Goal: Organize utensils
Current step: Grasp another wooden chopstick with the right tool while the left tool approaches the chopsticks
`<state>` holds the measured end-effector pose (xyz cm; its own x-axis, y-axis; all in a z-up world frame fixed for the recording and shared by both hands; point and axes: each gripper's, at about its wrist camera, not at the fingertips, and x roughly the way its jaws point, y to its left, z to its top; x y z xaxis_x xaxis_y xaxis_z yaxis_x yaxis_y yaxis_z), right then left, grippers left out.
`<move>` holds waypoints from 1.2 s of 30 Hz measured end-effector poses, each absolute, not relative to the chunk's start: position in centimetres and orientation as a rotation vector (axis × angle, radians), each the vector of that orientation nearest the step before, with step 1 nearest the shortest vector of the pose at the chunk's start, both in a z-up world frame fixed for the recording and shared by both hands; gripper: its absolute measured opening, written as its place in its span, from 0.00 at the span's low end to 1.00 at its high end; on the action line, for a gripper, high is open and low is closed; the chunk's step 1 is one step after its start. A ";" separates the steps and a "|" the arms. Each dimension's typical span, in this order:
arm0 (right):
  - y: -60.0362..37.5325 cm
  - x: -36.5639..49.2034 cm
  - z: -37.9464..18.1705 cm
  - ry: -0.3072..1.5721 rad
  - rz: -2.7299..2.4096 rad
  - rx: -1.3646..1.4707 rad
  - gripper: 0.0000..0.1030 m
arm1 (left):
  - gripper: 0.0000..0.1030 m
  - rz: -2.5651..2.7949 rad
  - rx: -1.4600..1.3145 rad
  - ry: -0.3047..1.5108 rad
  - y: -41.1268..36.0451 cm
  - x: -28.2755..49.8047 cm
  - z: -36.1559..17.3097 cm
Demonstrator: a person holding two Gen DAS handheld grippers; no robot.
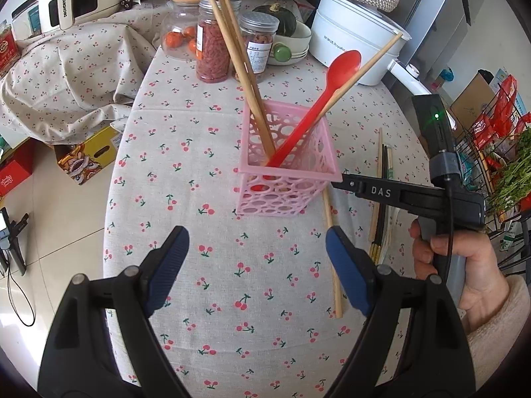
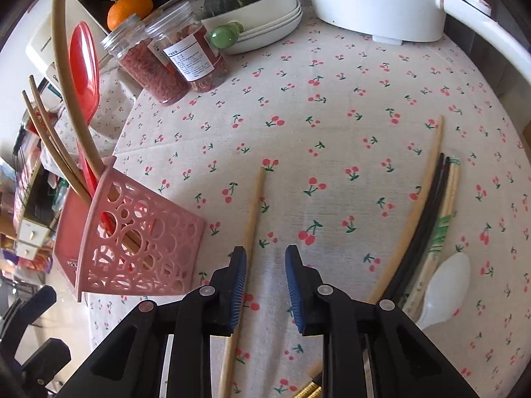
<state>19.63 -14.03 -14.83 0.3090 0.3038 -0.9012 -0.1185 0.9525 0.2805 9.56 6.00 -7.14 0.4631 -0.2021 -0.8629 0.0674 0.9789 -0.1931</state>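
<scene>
A pink openwork basket (image 1: 275, 199) (image 2: 149, 248) stands on the cherry-print tablecloth. It holds a red spoon (image 1: 332, 79) (image 2: 83, 66) and several wooden chopsticks (image 1: 239, 59). One loose wooden chopstick (image 1: 332, 248) (image 2: 254, 205) lies right of the basket. My right gripper (image 2: 267, 282) (image 1: 335, 184) hovers over it with the jaws narrowly apart; the chopstick runs under the left finger (image 2: 237, 285), and only cloth shows between the pads. Further right lie a wooden chopstick, black chopsticks (image 2: 428, 219) (image 1: 383, 199), wrapped chopsticks and a white spoon (image 2: 444, 285). My left gripper (image 1: 254, 242) is wide open, in front of the basket.
Two jars (image 1: 212, 49) (image 2: 172, 63), stacked bowls with a squash (image 1: 292, 43) (image 2: 265, 23) and a white cooker (image 1: 355, 39) (image 2: 378, 3) line the table's far side. The table's edge drops off at the left. A wire rack with greens (image 1: 497, 172) stands at the right.
</scene>
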 end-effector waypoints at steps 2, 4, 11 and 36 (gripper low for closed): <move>-13.0 19.9 -15.4 1.232 0.280 0.149 0.24 | 0.82 -0.169 -0.144 1.079 6.3 9.6 -7.2; -12.2 20.0 -15.5 1.217 0.263 0.105 0.24 | 0.82 -0.169 -0.147 1.082 6.4 9.7 -7.2; -9.7 19.3 -15.6 1.224 0.195 -0.103 0.14 | 0.82 -0.166 -0.160 1.086 6.6 9.6 -7.2; -23.8 9.0 -3.7 1.001 0.207 0.248 0.06 | 0.61 -0.356 -0.069 0.995 -1.4 6.9 -4.1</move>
<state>9.02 -23.83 -3.67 0.5242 0.2834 -0.8030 -0.0577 0.9526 0.2986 6.94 -1.42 -4.10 0.4918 -0.3242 -0.8081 0.2619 0.9402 -0.2178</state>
